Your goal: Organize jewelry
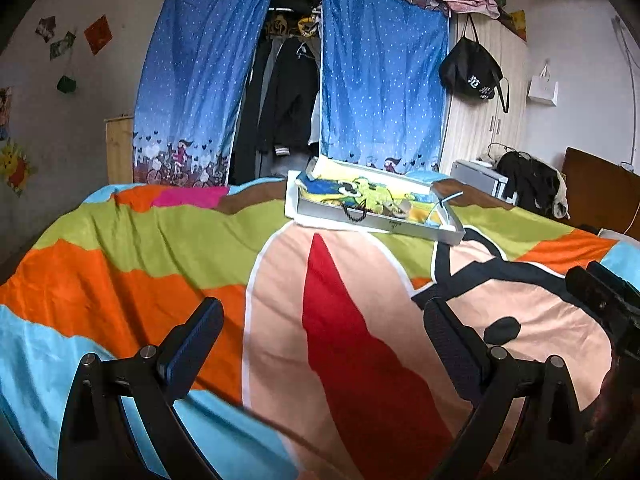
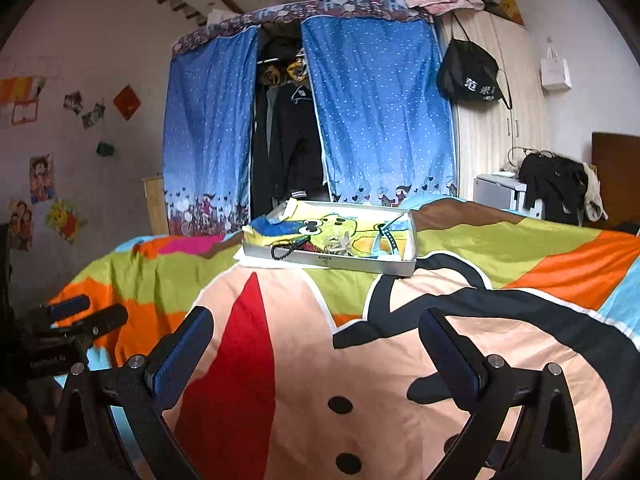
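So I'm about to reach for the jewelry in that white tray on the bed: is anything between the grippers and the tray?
Nothing visible. Only bare bedspread lies between the open left gripper, the open right gripper and the white tray. A black bead string hangs over the tray's near wall.

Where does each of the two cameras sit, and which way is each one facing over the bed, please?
Left wrist view: sits on the left gripper, low over the quilt, facing the white tray and blue curtain; its own open fingers show, with the right gripper at the right edge.
Right wrist view: sits on the right gripper, facing the same way; its open fingers show, with the left gripper at the left edge.
Shared: quilt, tray, blue curtain, black bag.
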A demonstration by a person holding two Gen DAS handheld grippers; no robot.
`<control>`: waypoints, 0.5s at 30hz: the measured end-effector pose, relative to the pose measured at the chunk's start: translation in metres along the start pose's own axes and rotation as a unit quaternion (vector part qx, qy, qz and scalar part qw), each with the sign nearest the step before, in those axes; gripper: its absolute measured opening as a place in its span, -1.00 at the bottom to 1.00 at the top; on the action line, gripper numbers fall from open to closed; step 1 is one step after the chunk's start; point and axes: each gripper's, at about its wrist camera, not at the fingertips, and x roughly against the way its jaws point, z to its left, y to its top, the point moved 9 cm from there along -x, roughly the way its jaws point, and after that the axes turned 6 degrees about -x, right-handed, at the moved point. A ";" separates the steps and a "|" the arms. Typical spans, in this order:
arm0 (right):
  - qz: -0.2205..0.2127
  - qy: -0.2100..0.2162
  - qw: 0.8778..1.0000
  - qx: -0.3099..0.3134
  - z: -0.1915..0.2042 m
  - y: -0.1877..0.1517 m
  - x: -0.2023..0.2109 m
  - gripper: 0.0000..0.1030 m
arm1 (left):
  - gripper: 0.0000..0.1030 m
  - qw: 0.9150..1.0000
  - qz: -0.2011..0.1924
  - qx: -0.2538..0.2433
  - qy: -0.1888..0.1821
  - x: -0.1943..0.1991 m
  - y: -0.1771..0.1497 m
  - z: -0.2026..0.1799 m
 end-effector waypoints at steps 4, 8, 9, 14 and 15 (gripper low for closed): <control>-0.003 -0.002 1.000 -0.002 -0.001 -0.002 0.001 1.00 | 0.90 1.000 0.000 -0.002 0.002 0.001 -0.004 0.003; -0.003 -0.015 1.000 -0.020 -0.008 -0.004 -0.001 1.00 | 0.90 1.000 0.001 -0.005 0.003 0.002 -0.006 0.004; 0.000 -0.017 1.000 -0.023 -0.009 -0.005 -0.003 1.00 | 0.90 1.000 0.001 -0.006 0.004 0.002 -0.007 0.005; 0.016 -0.021 0.999 -0.028 -0.013 -0.014 -0.007 1.00 | 0.90 1.000 0.005 0.001 0.005 0.002 -0.010 0.010; 0.018 -0.021 0.999 -0.027 -0.014 -0.015 -0.007 1.00 | 0.90 1.000 0.005 0.002 0.005 0.002 -0.010 0.011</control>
